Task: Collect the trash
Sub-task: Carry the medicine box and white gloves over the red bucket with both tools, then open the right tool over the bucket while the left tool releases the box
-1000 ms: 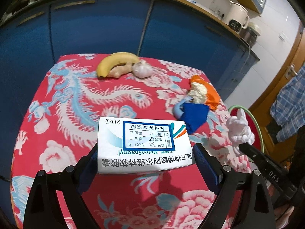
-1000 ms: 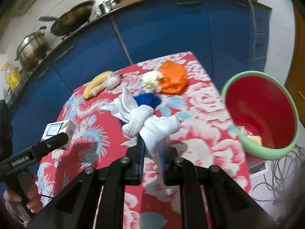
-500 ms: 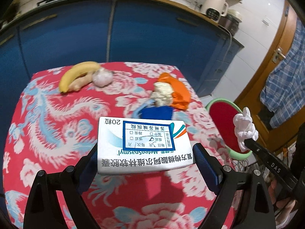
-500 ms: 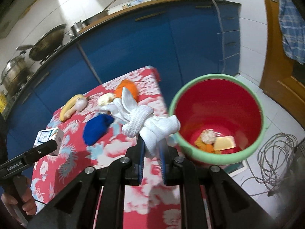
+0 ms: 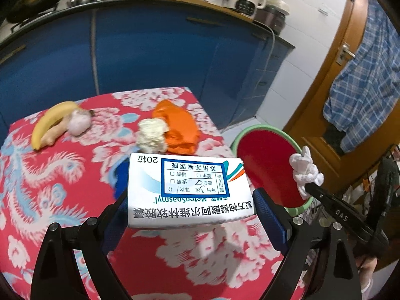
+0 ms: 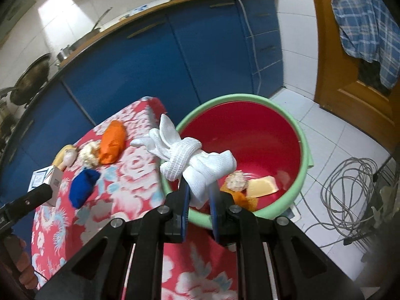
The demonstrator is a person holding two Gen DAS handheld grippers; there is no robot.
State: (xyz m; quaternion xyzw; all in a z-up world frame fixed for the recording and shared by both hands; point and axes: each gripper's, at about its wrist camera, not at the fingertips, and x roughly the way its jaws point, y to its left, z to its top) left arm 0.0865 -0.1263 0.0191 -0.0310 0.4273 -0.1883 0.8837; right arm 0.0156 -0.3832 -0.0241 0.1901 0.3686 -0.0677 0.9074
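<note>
The left gripper (image 5: pixel 190 215) has a black angular frame, silver screw heads at the finger pivots and blue finger pads (image 5: pixel 268 216). The right gripper (image 6: pixel 198 200) is built alike, its side marked "DAS" in white. Bare skin shows at both grips.

I see dim indoor light, glare on the white wall tiles (image 6: pixel 53 17), heavy fisheye bending, dark vignetted corners, slight blur at edges.
</note>
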